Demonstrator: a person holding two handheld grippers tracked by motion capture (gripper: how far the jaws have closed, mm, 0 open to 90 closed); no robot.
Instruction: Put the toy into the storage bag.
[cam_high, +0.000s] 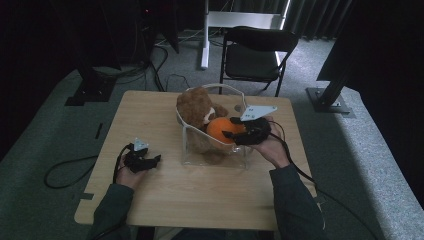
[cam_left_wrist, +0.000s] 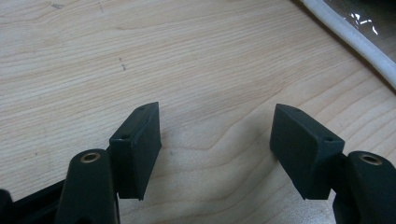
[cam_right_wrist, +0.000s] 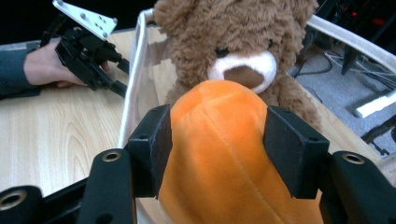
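An orange plush toy (cam_high: 222, 129) (cam_right_wrist: 219, 149) sits between the jaws of my right gripper (cam_high: 229, 127) (cam_right_wrist: 217, 135), both pads pressing its sides, at the top of a clear bin (cam_high: 215, 159) in the middle of the table. A brown teddy bear (cam_high: 197, 107) (cam_right_wrist: 233, 42) sits in the bin just behind the toy, facing it. My left gripper (cam_high: 155, 161) (cam_left_wrist: 217, 140) rests low over bare wood left of the bin, jaws wide apart with nothing between them. It also appears in the right gripper view (cam_right_wrist: 119, 77), held in a hand beyond the bin's white rim (cam_right_wrist: 140, 56).
The wooden table (cam_high: 165, 195) has free surface in front of and left of the bin. A black folding chair (cam_high: 255, 55) stands beyond the far edge. Cables trail from both grippers off the table's sides. Dark stands flank the table on the floor.
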